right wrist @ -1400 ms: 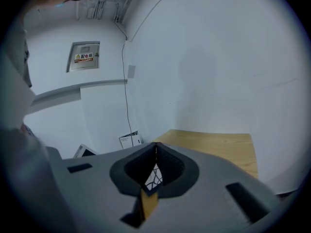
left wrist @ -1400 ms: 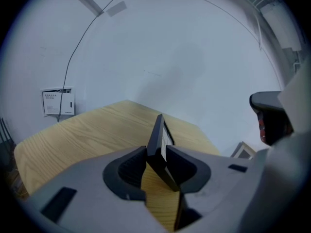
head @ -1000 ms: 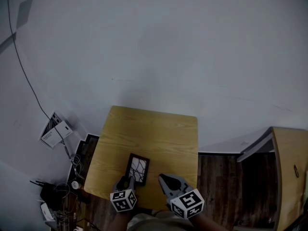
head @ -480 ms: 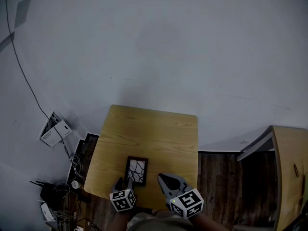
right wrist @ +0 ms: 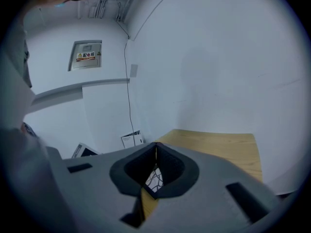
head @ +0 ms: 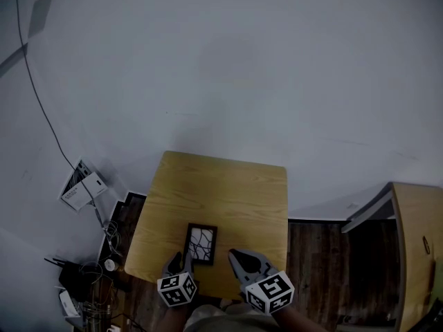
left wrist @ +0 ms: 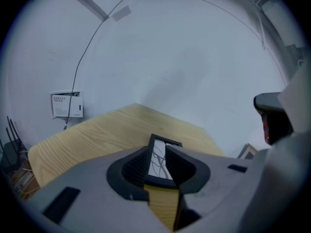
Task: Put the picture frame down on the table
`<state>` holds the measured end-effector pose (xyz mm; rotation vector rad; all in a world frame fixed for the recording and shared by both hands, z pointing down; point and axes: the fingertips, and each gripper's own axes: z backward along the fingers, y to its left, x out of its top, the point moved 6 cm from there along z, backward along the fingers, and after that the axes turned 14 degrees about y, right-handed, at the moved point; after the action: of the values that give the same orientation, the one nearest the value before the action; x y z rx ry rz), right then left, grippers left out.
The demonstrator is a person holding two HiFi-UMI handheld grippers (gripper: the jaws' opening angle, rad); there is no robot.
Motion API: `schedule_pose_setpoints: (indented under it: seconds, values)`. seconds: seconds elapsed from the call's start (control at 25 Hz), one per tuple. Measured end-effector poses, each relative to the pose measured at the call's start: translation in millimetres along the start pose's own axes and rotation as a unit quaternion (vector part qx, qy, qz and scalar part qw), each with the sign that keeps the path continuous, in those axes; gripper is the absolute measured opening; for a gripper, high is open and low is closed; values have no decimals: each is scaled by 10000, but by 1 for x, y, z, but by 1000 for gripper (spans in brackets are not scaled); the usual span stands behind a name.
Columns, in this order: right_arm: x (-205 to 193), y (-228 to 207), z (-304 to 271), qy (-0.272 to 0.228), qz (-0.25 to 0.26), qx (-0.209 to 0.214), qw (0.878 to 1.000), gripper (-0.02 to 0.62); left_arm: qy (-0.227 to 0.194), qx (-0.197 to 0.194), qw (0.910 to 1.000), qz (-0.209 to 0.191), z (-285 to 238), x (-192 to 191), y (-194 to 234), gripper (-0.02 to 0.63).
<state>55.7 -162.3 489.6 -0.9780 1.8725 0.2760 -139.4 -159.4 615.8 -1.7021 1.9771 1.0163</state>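
Wood-grain counter [head: 221,192] carries the picture frame [head: 201,244] lying flat near its front edge, so I judge the set-down done, only withdrawal left. At that edge my left gripper [head: 181,261] has just been narrowing its fingers, apart on nothing; my right gripper [head: 239,260] has its fingers closed, empty. Pale wall backs the counter; dark floor [head: 315,254] and cables [head: 104,251] flank it.

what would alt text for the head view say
A dark picture frame lies flat on a wooden table. Nearer the camera, the left hand-held gripper, its jaws just closing with nothing between them, and the shut right hand-held gripper point towards it.
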Motion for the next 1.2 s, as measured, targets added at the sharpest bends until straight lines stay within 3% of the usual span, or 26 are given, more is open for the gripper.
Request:
schedule_pose_setpoints:
  seconds: [0.16, 0.48, 1.2]
  values:
    - [-3, 9, 6, -59, -40, -72, 9999, 0, -246, -199, 9995, -1, 24, 8, -6, 51]
    - [-9, 40, 15, -207, -102, -136, 9996, 0, -522, -496, 9974, 21, 73, 9, -8, 23]
    - [-33, 134, 36, -258, -192, -257, 9992, 0, -473, -1086, 9922, -399, 166, -14, 11, 4]
